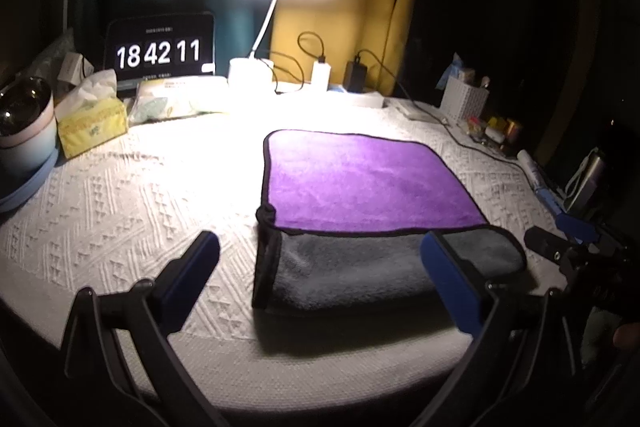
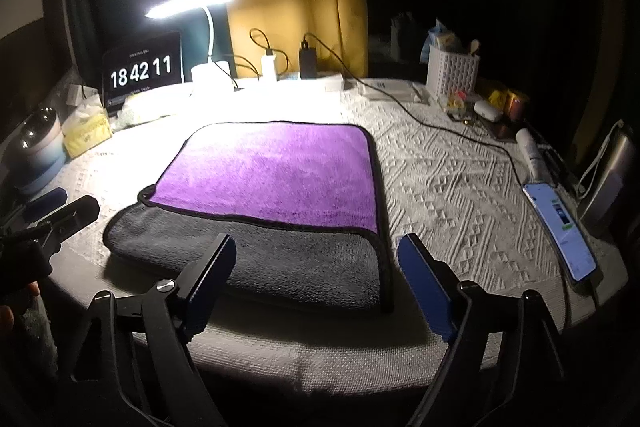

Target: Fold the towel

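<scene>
Purple-and-grey microfibre towel (image 2: 272, 195) lies part-folded at the desk (image 2: 460, 187) near edge; left gripper (image 1: 320, 267) and right gripper (image 2: 316, 267), both released, straddle its near corners for regrasping

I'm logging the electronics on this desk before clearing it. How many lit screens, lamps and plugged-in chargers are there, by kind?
Lit screens: 2, the black clock display reading 18 42 11 and the smartphone lying flat.
Lamps: 1, the white gooseneck desk lamp.
Plugged-in chargers: 2, the white charger block and the black charger block.
Total: 5.
</scene>
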### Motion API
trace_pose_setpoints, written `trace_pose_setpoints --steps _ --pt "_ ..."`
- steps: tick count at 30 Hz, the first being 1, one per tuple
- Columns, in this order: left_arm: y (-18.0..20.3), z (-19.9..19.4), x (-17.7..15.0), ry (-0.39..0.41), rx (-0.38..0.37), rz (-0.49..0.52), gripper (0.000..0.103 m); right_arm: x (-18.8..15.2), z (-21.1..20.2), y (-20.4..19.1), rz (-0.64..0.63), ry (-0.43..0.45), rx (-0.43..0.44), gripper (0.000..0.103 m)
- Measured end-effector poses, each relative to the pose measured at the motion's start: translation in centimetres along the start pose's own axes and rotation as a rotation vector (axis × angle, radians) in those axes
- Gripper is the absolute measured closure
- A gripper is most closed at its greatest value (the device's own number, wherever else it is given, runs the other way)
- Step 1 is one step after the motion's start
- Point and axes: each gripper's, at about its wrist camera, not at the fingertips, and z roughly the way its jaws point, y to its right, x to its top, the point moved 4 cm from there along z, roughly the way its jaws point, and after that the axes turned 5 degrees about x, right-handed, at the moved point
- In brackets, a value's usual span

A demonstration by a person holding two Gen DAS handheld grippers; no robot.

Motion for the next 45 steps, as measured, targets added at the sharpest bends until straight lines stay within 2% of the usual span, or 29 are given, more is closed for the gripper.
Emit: trace_pose_setpoints --steps 3,8,13,20,23,28,31,35,37,41,44,45 --pt "-0.1 1.2 0.0 -0.028 -0.002 0.0 0.009 0.0 1.0 0.6 0.008 -0.019 0.004 0.02" --pt "-0.1 3.0 -0.3 -0.073 0.002 0.0 0.01 0.0 2.4 1.7 0.024 -0.036 0.02 0.025" --pt "-0.3 4.5 -0.3 -0.101 0.017 0.013 0.011 -0.1 3.9 3.0 0.044 -0.068 0.016 0.026" --pt "-1.4 6.6 -0.7 -0.153 0.029 0.012 0.019 -0.5 5.8 4.8 0.073 -0.111 0.015 0.037" --pt "-1.8 7.3 -0.9 -0.172 0.025 0.01 0.029 -0.9 6.6 5.4 0.088 -0.133 0.024 0.045" --pt "-1.9 8.0 -1.2 -0.196 0.024 0.016 0.043 -1.1 7.3 5.7 0.102 -0.155 0.035 0.052" --pt "-1.9 8.2 -1.3 -0.209 0.022 0.018 0.047 -1.2 7.5 5.7 0.109 -0.164 0.033 0.053" --pt "-2.0 8.4 -1.4 -0.221 0.024 0.014 0.052 -1.3 7.5 5.5 0.101 -0.17 0.043 0.064" --pt "-2.0 8.4 -1.4 -0.224 0.018 0.007 0.059 -1.3 7.4 5.2 0.09 -0.173 0.051 0.069" --pt "-1.8 8.3 -1.4 -0.225 0.027 0.022 0.064 -1.3 7.3 4.8 0.069 -0.169 0.049 0.08" --pt "-2.0 8.4 -1.7 -0.23 0.032 0.016 0.075 -1.4 7.3 4.7 0.052 -0.169 0.039 0.089" --pt "-2.0 8.3 -1.7 -0.228 0.022 0.009 0.081 -1.3 7.1 4.6 0.043 -0.163 0.031 0.091"
